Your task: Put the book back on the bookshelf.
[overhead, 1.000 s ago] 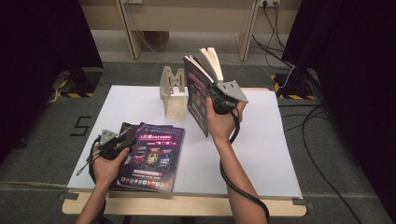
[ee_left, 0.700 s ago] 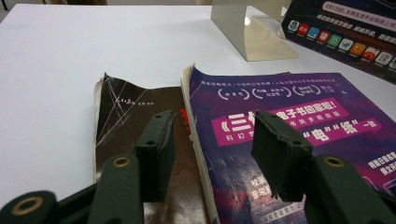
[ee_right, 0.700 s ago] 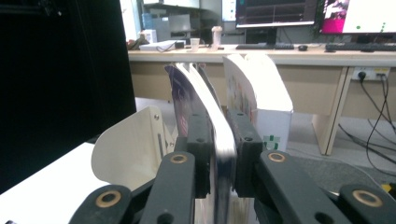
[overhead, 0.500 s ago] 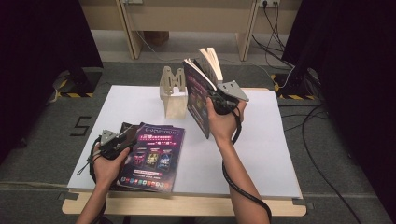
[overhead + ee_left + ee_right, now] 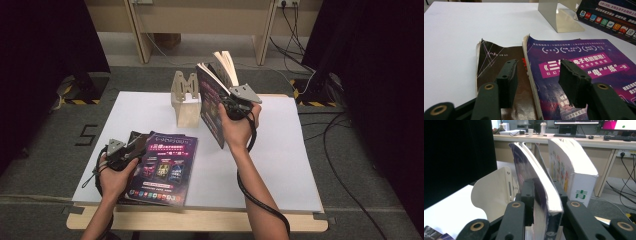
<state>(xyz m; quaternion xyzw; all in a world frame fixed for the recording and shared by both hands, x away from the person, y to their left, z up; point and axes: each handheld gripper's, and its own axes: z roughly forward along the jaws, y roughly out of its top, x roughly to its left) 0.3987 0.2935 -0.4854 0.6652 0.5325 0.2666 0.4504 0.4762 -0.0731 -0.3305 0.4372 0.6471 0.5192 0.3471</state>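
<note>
A purple-covered book [image 5: 212, 117] stands on edge on the white table, leaning by a white book [image 5: 227, 62] and a cream bookend [image 5: 186, 100]. My right gripper [image 5: 223, 104] holds it low on the spine. In the right gripper view the book [image 5: 534, 170] fills the gap of that gripper [image 5: 544, 187], whose jaws have just been opening and still touch both covers. My left gripper [image 5: 136, 151] rests open at the front left. Its jaws [image 5: 537, 67] straddle the edge of a flat purple book [image 5: 584, 57] that overlaps a dark book [image 5: 494, 55].
The white table [image 5: 280, 150] stretches bare to the right of my right forearm. The bookend [image 5: 551, 15] stands at the back centre, with the white book [image 5: 574, 177] just behind the held one. Wooden desk legs and cables lie beyond the table.
</note>
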